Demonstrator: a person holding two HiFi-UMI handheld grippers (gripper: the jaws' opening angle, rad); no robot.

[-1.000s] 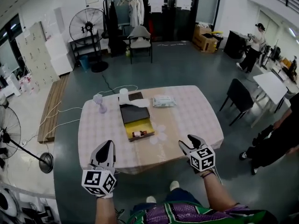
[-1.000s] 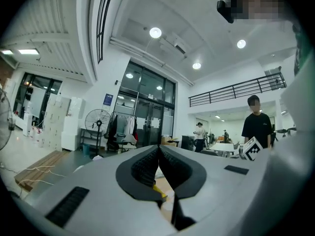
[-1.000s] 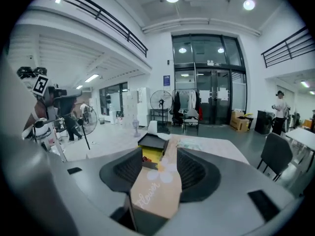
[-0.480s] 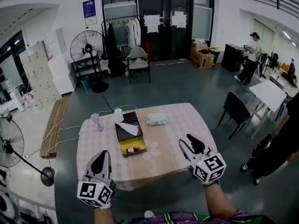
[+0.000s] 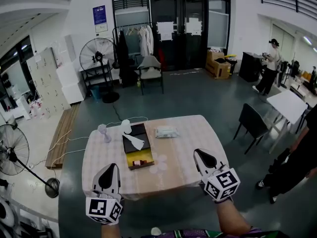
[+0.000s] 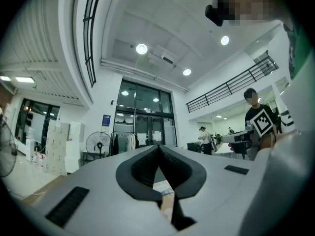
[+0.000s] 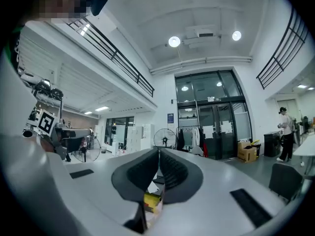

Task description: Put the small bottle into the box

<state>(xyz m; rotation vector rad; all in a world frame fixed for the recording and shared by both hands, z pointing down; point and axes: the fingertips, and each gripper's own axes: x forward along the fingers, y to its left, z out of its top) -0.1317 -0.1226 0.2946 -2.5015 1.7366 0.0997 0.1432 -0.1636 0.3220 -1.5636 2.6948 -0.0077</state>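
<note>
While both grippers hang short of its near edge, the table [image 5: 198, 133] spreads out ahead of them. The box [image 5: 148, 158] lies on it forward of the gap between the two, closer to the left gripper [image 5: 110, 167] than to the right gripper [image 5: 199, 154]. Its yellow tray faces me and its black lid [image 5: 132, 133] is folded open on the far side. My left jaws are pressed together with nothing in them. My right jaws are closing, also with nothing between them, and only a sliver of the yellow tray shows through the slit beneath. As I judge it, the bottle is already where it belongs, so the risk now is disturbance. A careless reach with blunt, closed jaws could shove the light box across the cloth, snag the cloth itself, or tip the tray and roll the bottle out. From this far back I could also easily misjudge depth. The bottle [image 5: 140, 162] sits in the tray, ahead and to the right of the left gripper, well apart from both. It seems to lie on its side, with its long axis running across the tray from one gripper's side toward the other. It is too small for me to tell which end is the cap.
</note>
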